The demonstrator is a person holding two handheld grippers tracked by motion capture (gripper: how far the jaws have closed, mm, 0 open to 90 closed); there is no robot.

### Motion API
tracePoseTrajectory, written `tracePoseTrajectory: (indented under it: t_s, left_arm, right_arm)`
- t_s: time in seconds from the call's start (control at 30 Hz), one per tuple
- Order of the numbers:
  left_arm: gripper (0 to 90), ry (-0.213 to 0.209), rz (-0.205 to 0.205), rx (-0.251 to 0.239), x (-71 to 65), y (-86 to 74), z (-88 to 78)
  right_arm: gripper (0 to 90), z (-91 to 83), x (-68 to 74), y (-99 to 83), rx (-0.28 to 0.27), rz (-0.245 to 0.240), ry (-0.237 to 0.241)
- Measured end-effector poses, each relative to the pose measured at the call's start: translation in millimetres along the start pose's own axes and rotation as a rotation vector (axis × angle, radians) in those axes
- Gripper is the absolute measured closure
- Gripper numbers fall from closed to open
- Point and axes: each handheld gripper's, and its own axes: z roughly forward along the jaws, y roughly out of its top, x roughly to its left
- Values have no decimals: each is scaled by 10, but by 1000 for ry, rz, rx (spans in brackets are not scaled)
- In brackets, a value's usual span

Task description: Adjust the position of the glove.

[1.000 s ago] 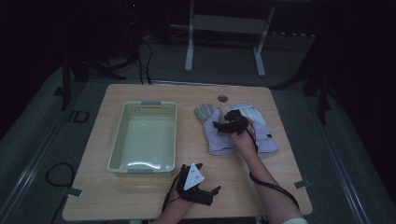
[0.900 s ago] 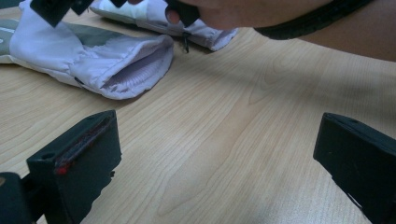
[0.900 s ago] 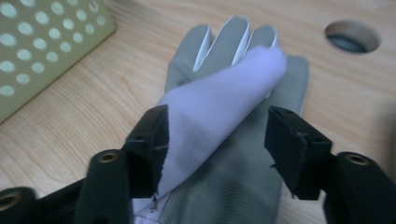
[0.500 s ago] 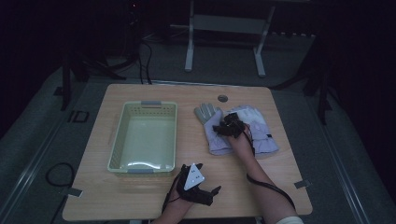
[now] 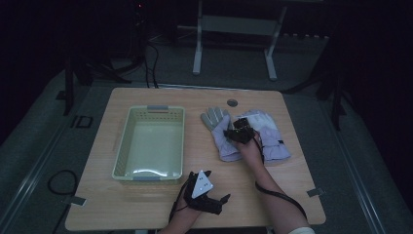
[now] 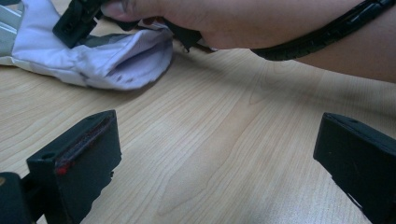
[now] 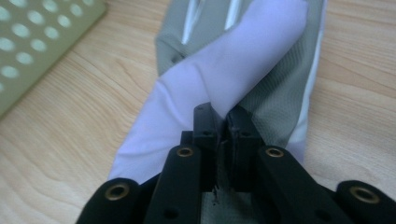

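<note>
Two pale lilac and grey gloves lie side by side on the wooden table. My right gripper (image 5: 234, 135) rests on the left glove (image 5: 220, 145); the other glove (image 5: 272, 139) lies to its right. In the right gripper view the jaws (image 7: 223, 116) have just been closing and now pinch a raised fold of the left glove (image 7: 224, 65). My left gripper (image 5: 216, 187) lies low at the table's front edge. Its jaws (image 6: 219, 140) stand wide open over bare wood, facing the glove's cuff (image 6: 107, 60) and the right hand (image 6: 243, 23).
A pale green perforated basket (image 5: 122, 146) with nothing in it stands on the left half of the table; its wall (image 7: 37, 42) is close to the left of the pinched glove. A small round grommet (image 5: 232, 103) sits near the far edge.
The right gripper's jaws have closed onto the left glove's fabric, and the hand has settled slightly lower on the glove. The left gripper has stayed where it was.
</note>
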Motion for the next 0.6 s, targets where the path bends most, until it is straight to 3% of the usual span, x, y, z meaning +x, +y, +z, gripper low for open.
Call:
tracePoseTrajectory:
  t_s: [0.27, 0.6]
  left_arm:
    - [11, 3, 5, 0, -7, 0, -2]
    - [11, 7, 5, 2, -10, 1, -1]
  right_arm:
    - [861, -349, 108, 35, -83, 29, 28]
    - [860, -1038, 339, 34, -170, 18, 16]
